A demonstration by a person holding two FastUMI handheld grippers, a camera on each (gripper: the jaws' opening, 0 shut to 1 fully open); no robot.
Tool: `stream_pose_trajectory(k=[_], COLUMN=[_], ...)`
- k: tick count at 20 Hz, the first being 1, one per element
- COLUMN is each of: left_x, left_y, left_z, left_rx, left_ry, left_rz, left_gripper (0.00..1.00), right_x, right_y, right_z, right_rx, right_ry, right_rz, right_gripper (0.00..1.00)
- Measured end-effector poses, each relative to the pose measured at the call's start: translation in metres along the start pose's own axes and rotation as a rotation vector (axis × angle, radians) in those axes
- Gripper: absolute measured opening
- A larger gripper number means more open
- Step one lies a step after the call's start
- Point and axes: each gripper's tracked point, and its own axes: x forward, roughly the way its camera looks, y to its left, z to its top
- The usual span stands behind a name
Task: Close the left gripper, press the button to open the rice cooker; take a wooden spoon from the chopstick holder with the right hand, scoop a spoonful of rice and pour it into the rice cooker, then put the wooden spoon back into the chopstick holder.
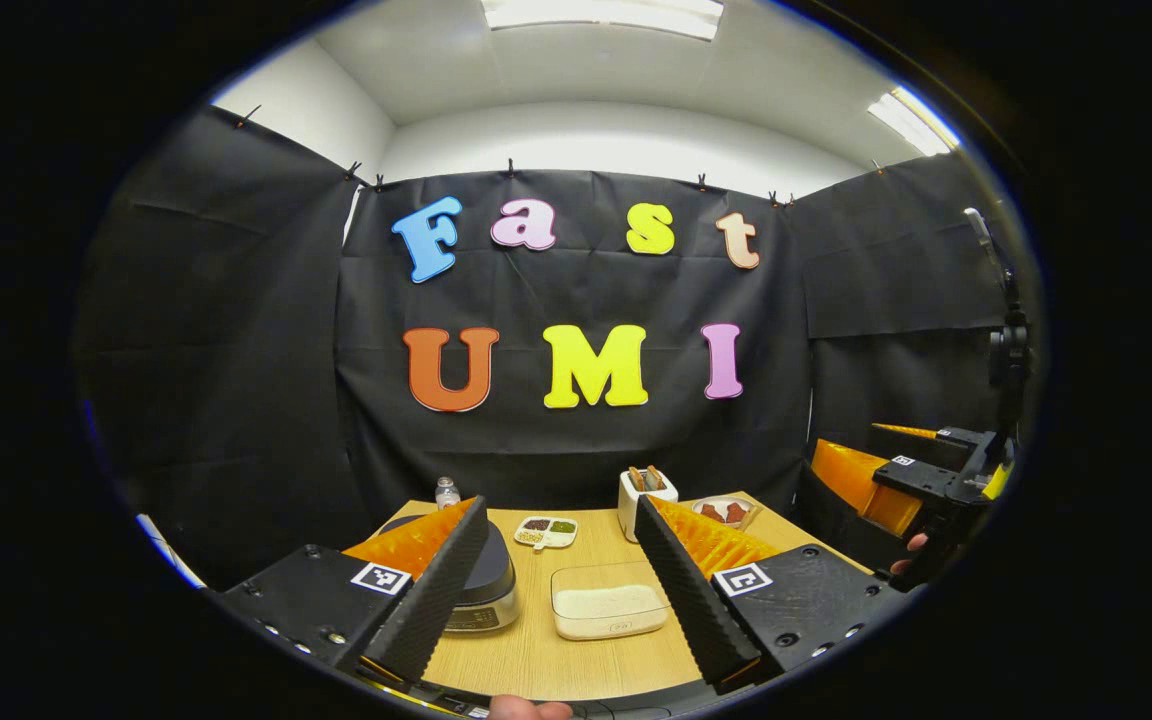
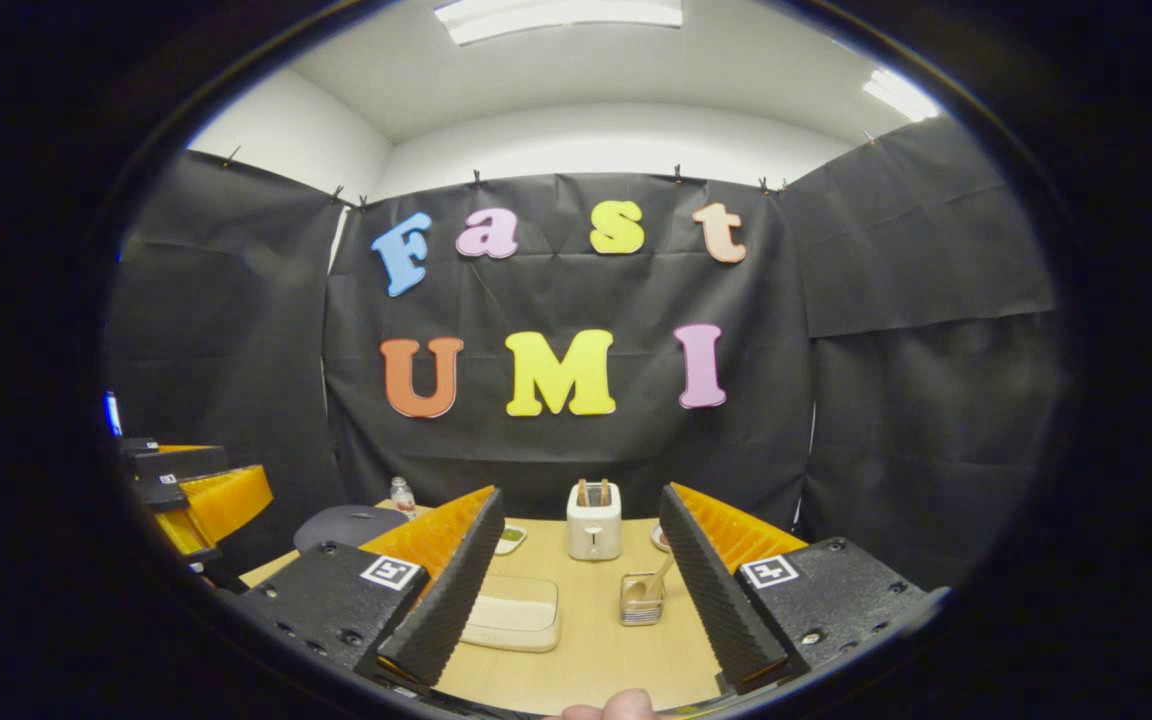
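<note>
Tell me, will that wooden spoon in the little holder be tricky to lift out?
Probably not. The wooden spoon looks rigid and light, and it leans loosely in the holder, so it should slide out. The holder looks small and might tip or shift if the spoon catches its rim.

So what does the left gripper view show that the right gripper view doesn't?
The left gripper view alone gives the rice cooker's front panel, a divided dish of seasonings and a plate of reddish food. The right gripper view alone gives the chopstick holder with the wooden spoon standing in it. Both share the wooden table, the rice tray, the toaster, a small bottle, and each gripper's open fingers.
</note>
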Motion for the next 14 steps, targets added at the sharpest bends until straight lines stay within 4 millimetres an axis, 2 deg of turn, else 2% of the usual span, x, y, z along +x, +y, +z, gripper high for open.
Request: stream_pose_trajectory(k=[6, 14], left_x=[-0.003, 0.0], left_y=[0.01, 0.012], left_z=[-0.001, -0.002], left_rx=[-0.001, -0.004], left_ry=[0.001, 0.001], left_rz=[0.016, 0.008], left_gripper=[0.95, 0.95], right_x=[0.001, 0.003], right_y=[0.008, 0.01], right_z=[-0.005, -0.007], right_rx=[0.003, -0.002], right_ry=[0.008, 0.018], right_rz=[0.02, 0.009], right_gripper=[0.99, 1.0])
